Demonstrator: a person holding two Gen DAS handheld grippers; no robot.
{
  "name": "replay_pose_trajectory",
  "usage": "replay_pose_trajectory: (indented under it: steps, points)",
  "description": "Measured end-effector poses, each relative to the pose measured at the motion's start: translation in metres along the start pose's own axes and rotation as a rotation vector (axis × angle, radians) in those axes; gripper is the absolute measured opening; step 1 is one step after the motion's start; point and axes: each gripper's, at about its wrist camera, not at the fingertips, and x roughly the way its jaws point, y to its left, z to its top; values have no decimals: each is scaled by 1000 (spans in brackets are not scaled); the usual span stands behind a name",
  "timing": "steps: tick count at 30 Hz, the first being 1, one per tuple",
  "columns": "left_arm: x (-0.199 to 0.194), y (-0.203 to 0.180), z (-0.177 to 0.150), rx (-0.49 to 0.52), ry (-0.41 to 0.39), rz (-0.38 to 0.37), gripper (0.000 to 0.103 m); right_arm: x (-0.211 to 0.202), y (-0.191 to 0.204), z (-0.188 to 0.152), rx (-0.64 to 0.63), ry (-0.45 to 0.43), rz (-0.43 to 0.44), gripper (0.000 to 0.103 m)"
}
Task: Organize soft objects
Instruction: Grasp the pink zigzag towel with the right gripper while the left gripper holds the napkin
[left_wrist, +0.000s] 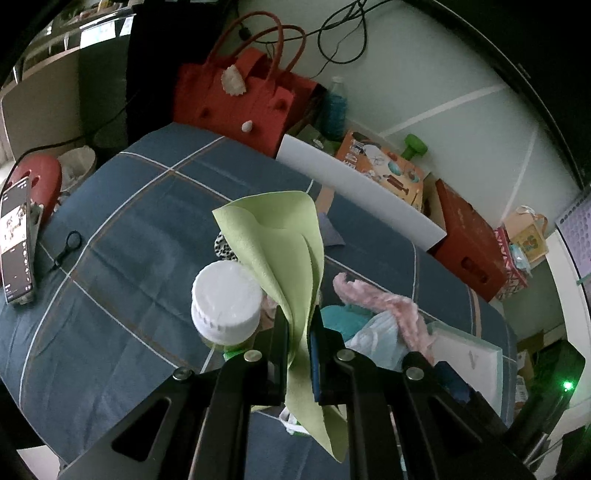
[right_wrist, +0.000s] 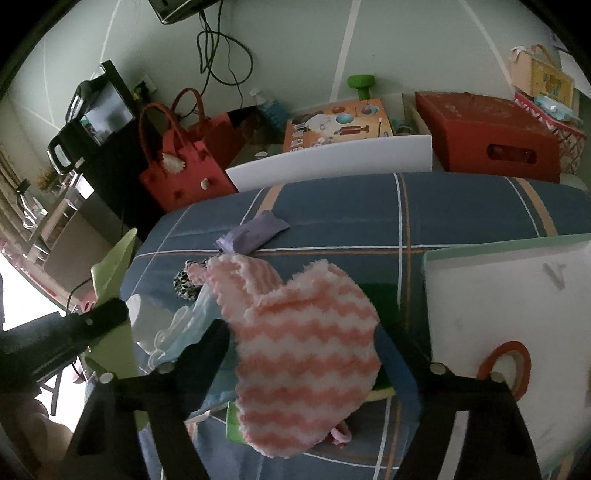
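My left gripper (left_wrist: 299, 332) is shut on a light green cloth (left_wrist: 280, 243), which stands up out of the jaws and hangs below them. The same cloth (right_wrist: 114, 266) shows at the left edge of the right wrist view. My right gripper (right_wrist: 303, 343) straddles a fluffy pink-and-white striped cloth (right_wrist: 303, 339) lying on a pile. The cloth's edges reach both fingers, but it looks unsqueezed. In the left wrist view the pink cloth (left_wrist: 391, 306) lies right of the green one. The pile also holds a light blue cloth (right_wrist: 195, 314), a leopard-print piece (right_wrist: 186, 284) and a purple cloth (right_wrist: 255, 230).
A blue plaid sheet (left_wrist: 129, 221) covers the surface. A white-lidded jar (left_wrist: 225, 302) stands just left of my left gripper. A phone (left_wrist: 16, 236) lies far left. A white board (right_wrist: 509, 314) with a red tape roll (right_wrist: 506, 365) lies right. A red felt bag (left_wrist: 236, 103) and red box (left_wrist: 469, 243) stand behind.
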Motion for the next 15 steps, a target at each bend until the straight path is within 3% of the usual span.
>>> replay_pose_trajectory:
  steps: [6, 15]
  points:
    - [-3, 0, -4, -3, -3, -8, 10, -6, 2, -2, -7, -16, 34, 38]
    - [-4, -3, -6, 15, -3, -10, 10, -10, 6, -4, -33, -32, 40, 11]
